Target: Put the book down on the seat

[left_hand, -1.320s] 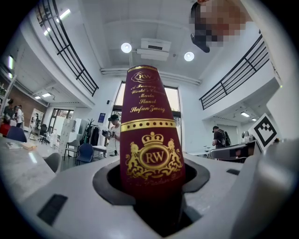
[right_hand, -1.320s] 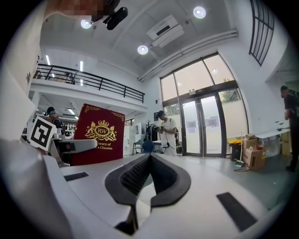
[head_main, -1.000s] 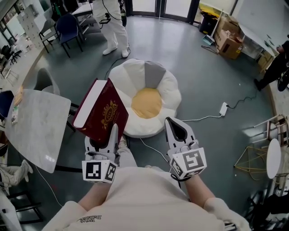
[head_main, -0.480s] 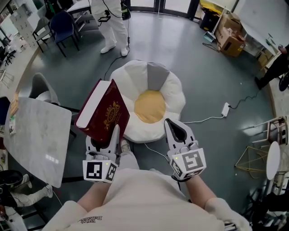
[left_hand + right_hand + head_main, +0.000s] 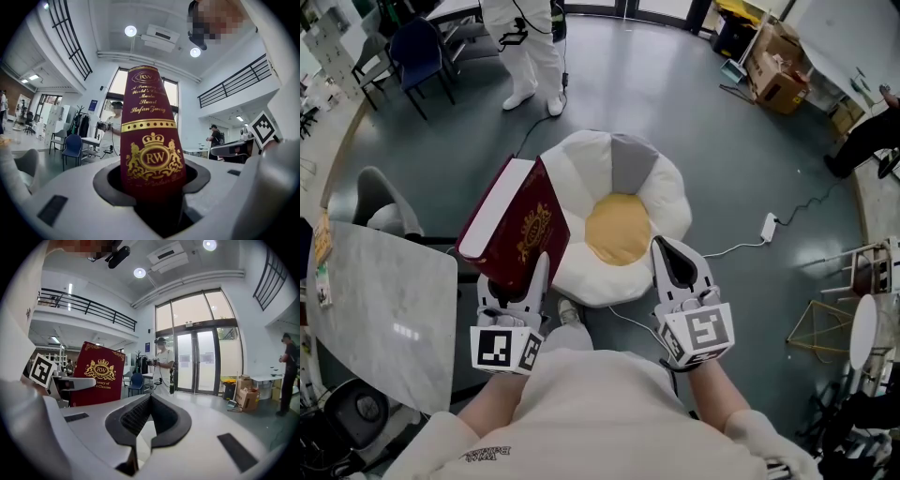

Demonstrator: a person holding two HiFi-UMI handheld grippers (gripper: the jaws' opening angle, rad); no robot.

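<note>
Fingers (image 5: 538, 277) of the left gripper (image 5: 517, 286) are clamped on the lower end of the book (image 5: 512, 228), held partway open by its thickness. Same grip as a second ago.

Head view: the book is tilted and in the air. Its right edge overlaps the left petals of the flower-shaped seat (image 5: 667, 199) in picture; it's not set down. The seat sits lower in frame, closer to both grippers than before. The person in white (image 5: 525, 42) is now cropped at the top. The right gripper (image 5: 675, 258) is over the seat's near edge.

Left gripper view: the maroon spine with its gold RW crest fills the gap between the fingers.

Right gripper view: fingers together, nothing held; book cover at left.
</note>
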